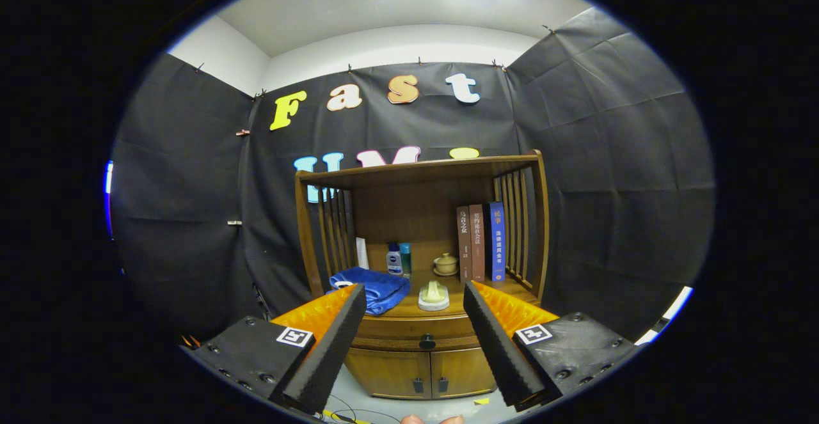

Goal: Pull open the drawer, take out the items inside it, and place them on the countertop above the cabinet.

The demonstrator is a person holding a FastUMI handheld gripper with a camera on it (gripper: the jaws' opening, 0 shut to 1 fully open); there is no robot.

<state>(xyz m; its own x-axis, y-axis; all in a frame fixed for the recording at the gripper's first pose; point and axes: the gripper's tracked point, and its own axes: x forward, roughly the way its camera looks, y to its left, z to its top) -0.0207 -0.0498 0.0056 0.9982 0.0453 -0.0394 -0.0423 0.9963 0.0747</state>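
Bright light from overhead washes the pale ceiling [409, 2] to near glare while the black cloth walls stay dim, the wooden cabinet [419, 245] at centre is evenly lit and sharp, straight lines bow toward the rim, and its lower doors seem slightly soft.

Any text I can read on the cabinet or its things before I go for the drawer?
books: spine print, too blurred to read.
bottle: label too small to read.
tongs, open, drawer knob ahead beyond them: square coded markers, no words.
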